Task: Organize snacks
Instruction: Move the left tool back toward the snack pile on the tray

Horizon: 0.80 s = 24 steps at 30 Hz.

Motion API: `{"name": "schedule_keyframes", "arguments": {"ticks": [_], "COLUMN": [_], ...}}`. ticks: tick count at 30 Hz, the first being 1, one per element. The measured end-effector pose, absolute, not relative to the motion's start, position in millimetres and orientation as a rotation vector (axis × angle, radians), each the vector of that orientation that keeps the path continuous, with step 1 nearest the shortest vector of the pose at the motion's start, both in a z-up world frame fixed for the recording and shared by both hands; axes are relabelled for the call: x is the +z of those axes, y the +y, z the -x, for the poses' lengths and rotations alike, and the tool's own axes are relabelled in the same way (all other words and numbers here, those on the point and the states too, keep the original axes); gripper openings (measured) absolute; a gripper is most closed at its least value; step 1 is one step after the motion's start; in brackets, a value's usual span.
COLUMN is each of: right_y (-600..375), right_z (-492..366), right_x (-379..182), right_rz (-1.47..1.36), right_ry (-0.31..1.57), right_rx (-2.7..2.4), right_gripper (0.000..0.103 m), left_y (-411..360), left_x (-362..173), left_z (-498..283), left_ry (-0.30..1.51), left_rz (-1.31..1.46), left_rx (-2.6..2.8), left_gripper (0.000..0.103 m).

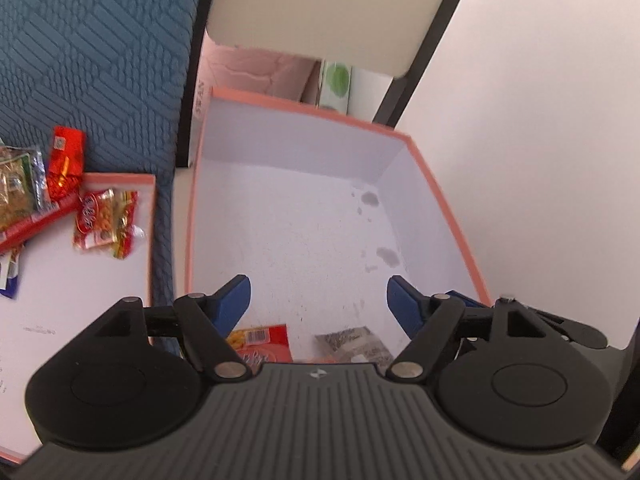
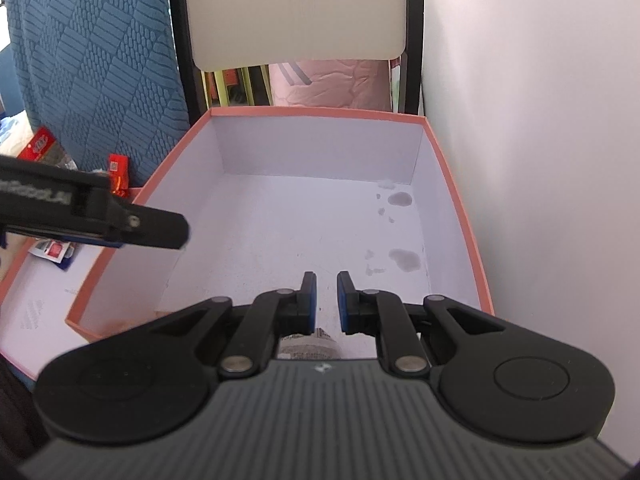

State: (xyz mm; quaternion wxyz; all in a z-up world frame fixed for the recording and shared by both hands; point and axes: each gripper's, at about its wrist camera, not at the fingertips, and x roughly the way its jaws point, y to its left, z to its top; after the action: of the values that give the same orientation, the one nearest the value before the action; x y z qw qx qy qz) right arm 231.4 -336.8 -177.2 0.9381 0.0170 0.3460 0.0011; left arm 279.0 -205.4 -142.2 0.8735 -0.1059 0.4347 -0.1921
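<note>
snacks in box: I see a red-and-yellow packet [image 1: 266, 342] and a grey speckled packet [image 1: 354, 344] on the box floor at its near end, both partly hidden behind the left gripper body; in the right wrist view only the grey one shows, just under my right jaws.
snacks outside: a red packet with nuts printed on it [image 1: 106, 224], a long red bar wrapper [image 1: 38, 218], a clear bag of brownish snack [image 1: 18, 188], a small red wrapper [image 1: 66, 156] and a blue-white packet [image 1: 10, 276] are piled on the lid.
box: pink-rimmed box [image 1: 448, 216], white inside, with a few grey stains on the floor near the right wall.
lid: the pink-edged lid [image 1: 80, 320] lies flat just left of the box, inner side up.
left gripper [image 1: 318, 300]: over the box's near end, jaws spread wide, nothing between them.
right gripper [image 2: 326, 300]: also over the box, jaws nearly together with a narrow gap, holding nothing.
surroundings: blue quilted fabric [image 1: 92, 48] behind the lid, white wall [image 1: 540, 120] on the right, a black-framed chair back [image 2: 296, 12] beyond the box.
</note>
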Motion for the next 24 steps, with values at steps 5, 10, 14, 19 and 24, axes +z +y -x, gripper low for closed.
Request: {"name": "schedule_keyframes", "arguments": {"ticks": [5,10,14,19,24], "right_y": [-335.7,-325.5,-312.5,-291.3,-272.9], "right_z": [-221.7,-208.4,-195.9,-184.3,-174.6], "right_x": [-161.9,-138.7,-124.1,-109.6,-98.5], "right_rz": [-0.048,-0.061,-0.079,-0.08,-0.084], "right_ry": [0.658,0.59,0.543,0.498,0.472], "right_rx": [0.005,0.038,0.08,0.135,0.185], "right_gripper": [0.014,0.014,0.015,0.015,0.015], "left_y": [-186.2,-161.9,-145.3,-126.2,-108.4], "left_x": [-115.6,-89.3,-73.7,-62.5,-55.5], "left_z": [-262.7,-242.2,-224.3,-201.4,-180.3], "left_ry": [0.809,0.704,0.633,0.564,0.512], "left_rz": [0.218,0.241,0.238,0.222,0.207], "left_rx": [-0.357,-0.316,-0.284,-0.253,-0.229], "left_gripper": [0.079,0.079,0.079,0.079,0.079]}}
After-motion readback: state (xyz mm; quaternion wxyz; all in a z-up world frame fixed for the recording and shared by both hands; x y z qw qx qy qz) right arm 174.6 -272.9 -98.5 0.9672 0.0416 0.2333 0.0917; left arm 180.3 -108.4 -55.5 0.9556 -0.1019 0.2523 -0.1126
